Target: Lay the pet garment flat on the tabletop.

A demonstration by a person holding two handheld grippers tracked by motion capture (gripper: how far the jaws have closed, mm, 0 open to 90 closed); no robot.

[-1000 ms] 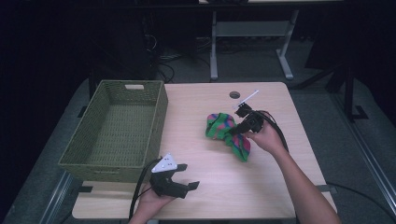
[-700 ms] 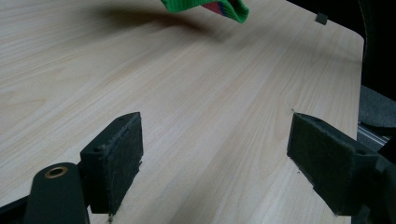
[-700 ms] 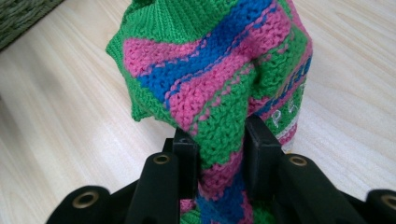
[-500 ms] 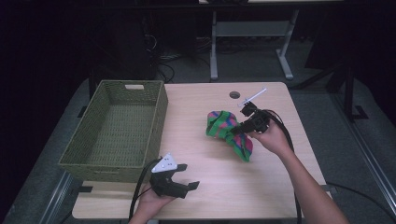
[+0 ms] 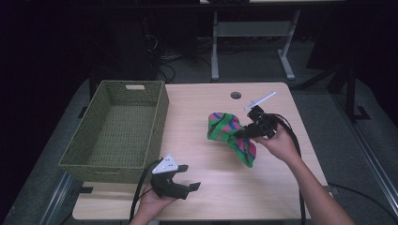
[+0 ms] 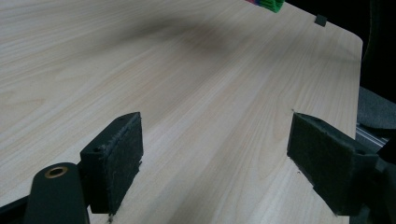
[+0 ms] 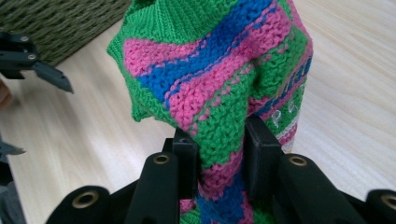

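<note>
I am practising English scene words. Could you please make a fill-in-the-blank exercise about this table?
1. The right gripper is shut on a knitted ____.
2. The woven basket stands at the table's ____ side in the high view.
3. The left gripper has its jaws ____.

Missing words: sock; left; open

Knitted sock (image 5: 232,136), striped green, pink and blue, with pale lettering along one band (image 7: 285,109); bunched and folded at mid-length, pinched there between two black pads. Cuff end, ribbed green, spread toward the table's middle and pointing at the woven basket side; other end drooping down and toward the near edge. Lifted at the pinch, low over pale wood on the right half of the table; whether the loose ends touch the wood cannot be told
</note>
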